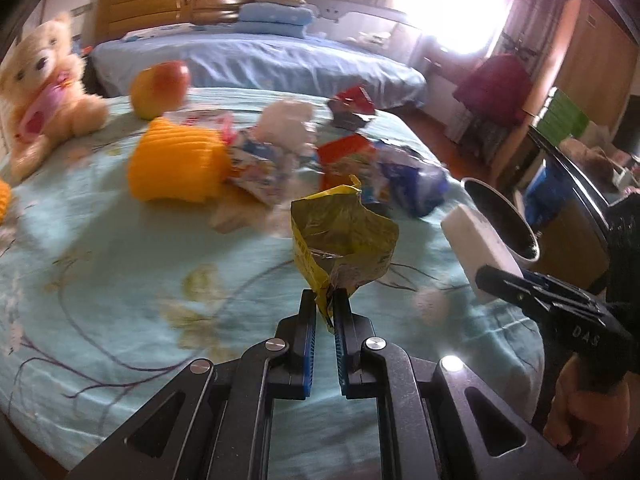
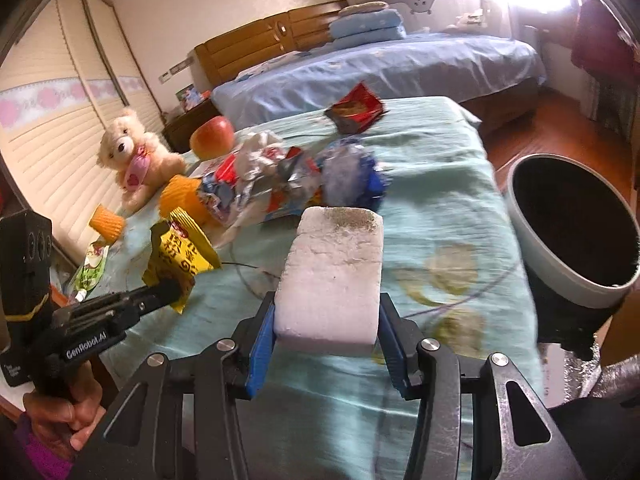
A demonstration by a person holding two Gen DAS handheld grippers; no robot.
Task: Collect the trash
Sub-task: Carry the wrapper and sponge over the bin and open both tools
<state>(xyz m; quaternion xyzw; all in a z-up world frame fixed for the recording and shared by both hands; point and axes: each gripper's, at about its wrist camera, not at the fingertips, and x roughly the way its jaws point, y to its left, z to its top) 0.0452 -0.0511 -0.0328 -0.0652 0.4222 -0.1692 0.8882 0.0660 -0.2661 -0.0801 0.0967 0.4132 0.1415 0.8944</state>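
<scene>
Clamped in the left gripper [image 1: 325,300], a crumpled yellow wrapper [image 1: 344,248] hangs above the teal bedspread [image 1: 120,280]. At three o'clock, the right gripper [image 2: 326,320] squeezes a white foam block [image 2: 332,276] near the bin [image 2: 560,272].

The left tongs [image 1: 325,300] are matt black metal with shiny silver rivets and ribbed blue plastic pads; the right tongs [image 2: 326,320] look the same. A crinkled yellow snack wrapper [image 1: 344,244] has a glossy foil-like film. The white foam block [image 2: 334,276] is matt and grainy, its far end speckled with grey dirt. The quilt [image 1: 120,280] is soft matt cotton-like cloth, printed with flowers. The teddy bear [image 2: 132,152] is fluffy plush. An apple [image 2: 212,132] has smooth, slightly shiny skin. The bin [image 2: 560,264] seems to be smooth pale plastic, though blur makes this uncertain. The headboard [image 2: 256,46] is polished wood.
</scene>
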